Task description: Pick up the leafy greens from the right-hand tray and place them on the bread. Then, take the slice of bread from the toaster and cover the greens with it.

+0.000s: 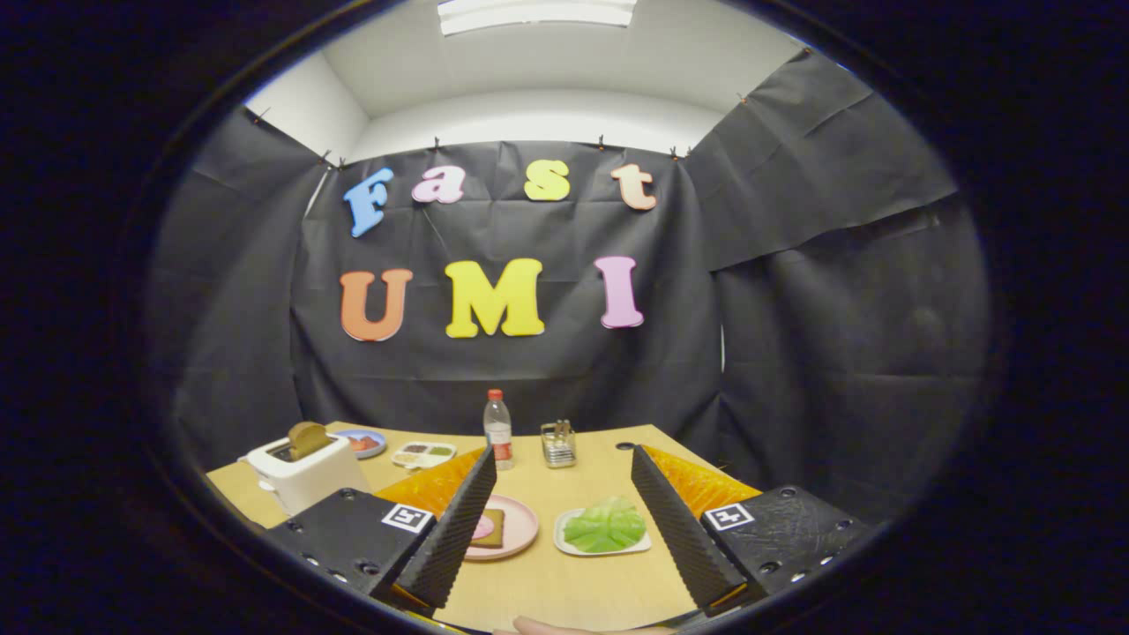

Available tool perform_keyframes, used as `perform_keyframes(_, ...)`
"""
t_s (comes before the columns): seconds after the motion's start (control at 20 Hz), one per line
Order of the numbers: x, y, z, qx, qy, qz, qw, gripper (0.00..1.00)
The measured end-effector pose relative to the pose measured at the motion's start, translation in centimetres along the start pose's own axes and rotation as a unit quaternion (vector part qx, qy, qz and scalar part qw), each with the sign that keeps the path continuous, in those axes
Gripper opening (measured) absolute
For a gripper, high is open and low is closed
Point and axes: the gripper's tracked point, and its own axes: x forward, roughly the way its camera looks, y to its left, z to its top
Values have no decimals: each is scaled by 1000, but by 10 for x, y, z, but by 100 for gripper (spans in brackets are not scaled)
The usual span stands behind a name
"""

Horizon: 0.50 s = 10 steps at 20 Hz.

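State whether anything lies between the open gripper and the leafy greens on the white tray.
Nothing visible does. The green leafy lettuce lies on its white tray between the open gripper's fingers, with bare wooden table before it.

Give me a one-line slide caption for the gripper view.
Open gripper above table, leafy greens on tray between its fingers, bread on pink plate, toaster beyond.

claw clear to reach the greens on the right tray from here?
Probably yes. The claw is open, holding nothing, and the leafy greens lie on their white tray between and just ahead of its fingers, with only bare table before them. The pink plate with bread sits beside, apart.
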Motion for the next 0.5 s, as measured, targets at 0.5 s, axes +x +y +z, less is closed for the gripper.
perform_keyframes(0.5,108,-77,-77,45,142,-36,988,96)
